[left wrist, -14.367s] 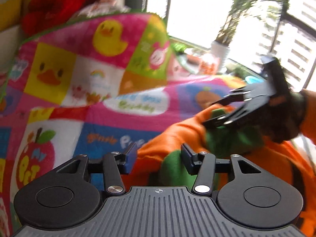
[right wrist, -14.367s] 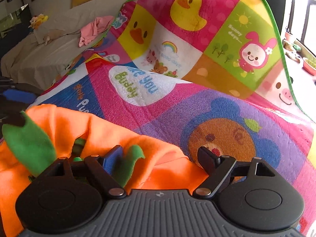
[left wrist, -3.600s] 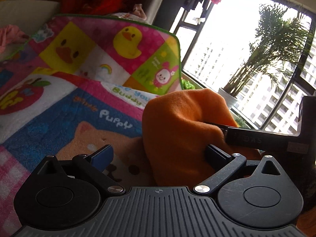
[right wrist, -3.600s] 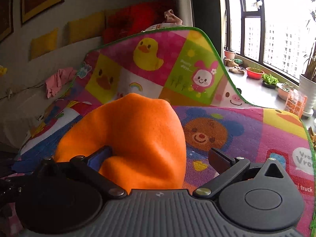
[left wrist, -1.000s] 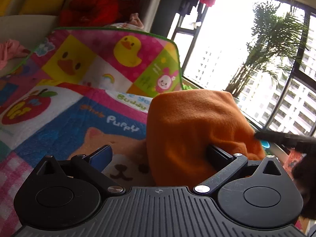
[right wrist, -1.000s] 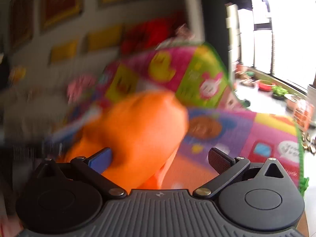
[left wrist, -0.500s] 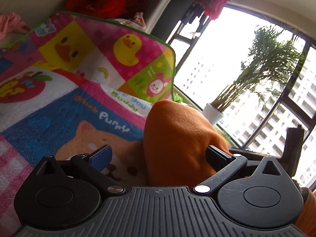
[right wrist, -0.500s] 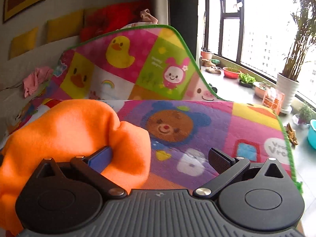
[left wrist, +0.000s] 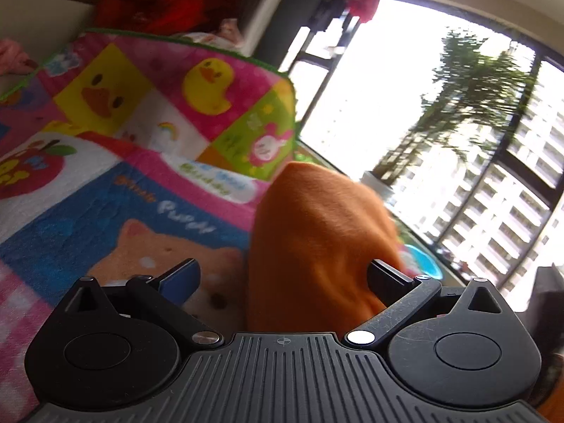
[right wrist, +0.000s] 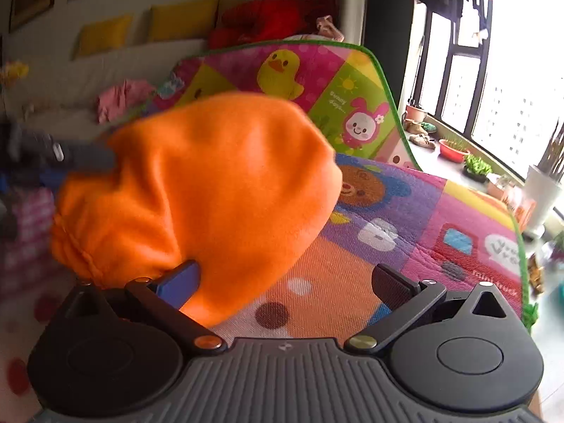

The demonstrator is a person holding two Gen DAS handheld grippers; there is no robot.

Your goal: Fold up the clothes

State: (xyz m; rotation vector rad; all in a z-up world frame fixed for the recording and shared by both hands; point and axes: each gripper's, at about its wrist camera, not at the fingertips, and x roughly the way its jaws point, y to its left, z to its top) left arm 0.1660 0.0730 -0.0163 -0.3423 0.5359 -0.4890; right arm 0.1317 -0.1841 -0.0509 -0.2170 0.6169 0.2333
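- The orange garment (left wrist: 317,232) is bunched into a rounded lump above the play mat (left wrist: 105,190), which is printed with ducks, a bear and a puppy
- The left gripper (left wrist: 282,278) has its fingers spread wide apart; the garment fills the right part of the gap and lies against the right finger, while the blue-padded left finger stands clear of the cloth, over the mat's cat picture
- The right gripper (right wrist: 285,278) is also spread wide; the garment (right wrist: 197,190) bulges over its left finger and hides the tip, and the right finger hangs free over the mat (right wrist: 423,218), touching nothing
- In neither view is the cloth pinched between two fingers; whether the lump rests on the mat or is lifted off it cannot be told
- In the right wrist view a blurred dark tool reaches the garment's left side from beyond it
- Behind the mat's raised far edge lie a red cushion (right wrist: 268,21) and yellow cushions (right wrist: 183,17)
- To the right of the mat stands a window (left wrist: 440,123) with a potted plant (left wrist: 469,98) before it
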